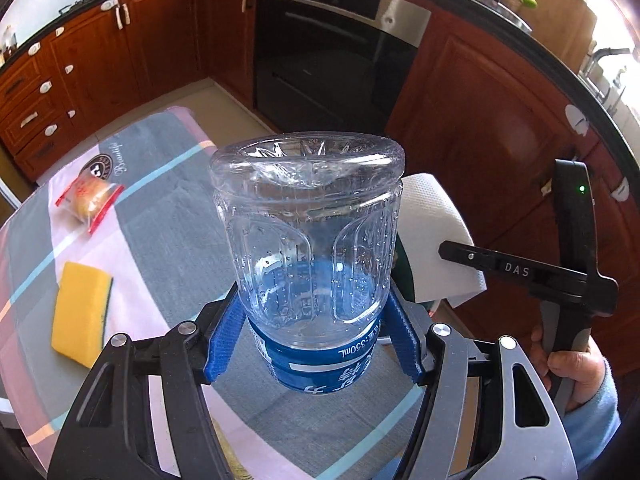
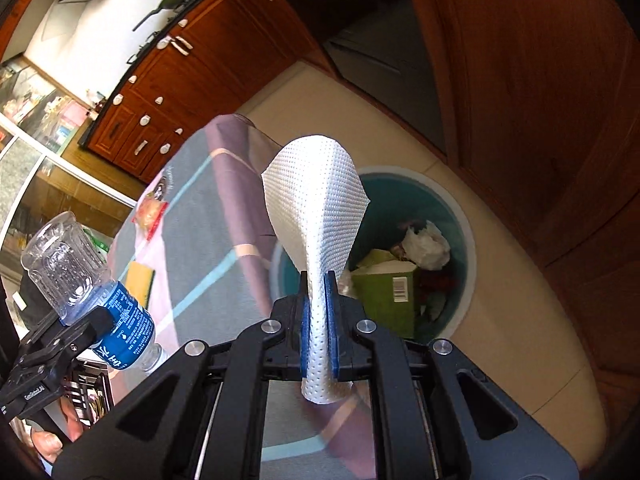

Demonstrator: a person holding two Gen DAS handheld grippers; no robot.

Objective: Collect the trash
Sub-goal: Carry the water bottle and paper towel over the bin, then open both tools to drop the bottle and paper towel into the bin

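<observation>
Left claw (image 1: 312,344): clamped on the plastic bottle (image 1: 308,232) across its blue label, base pointing away from the camera, held above the worktop (image 1: 168,232). The bottle looks empty and light; its thin wall may dent or slip if squeezed unevenly.

Right claw (image 2: 320,320): closed tight on a paper towel (image 2: 320,208), pinched low so the free sheet fans upward beyond the blue pads (image 2: 331,320).

Beyond the right claw, on the floor beside the worktop's edge, stands the teal trash bin (image 2: 468,240) — already holding a green carton (image 2: 384,292) and crumpled waste.

Farther off on the worktop lie a yellow sponge (image 1: 80,312) and, beyond it, a red-edged snack packet (image 1: 90,202), well apart from each other.

Judgement: the step in hand appears to be dropping both items into the bin. To do it well, carry the towel squarely over the bin mouth before parting the claw — a loose sheet drifts. Bring the bottle low over the opening, clear of the other tool, then release. The packet looks like remaining trash; the sponge likely is not.
</observation>
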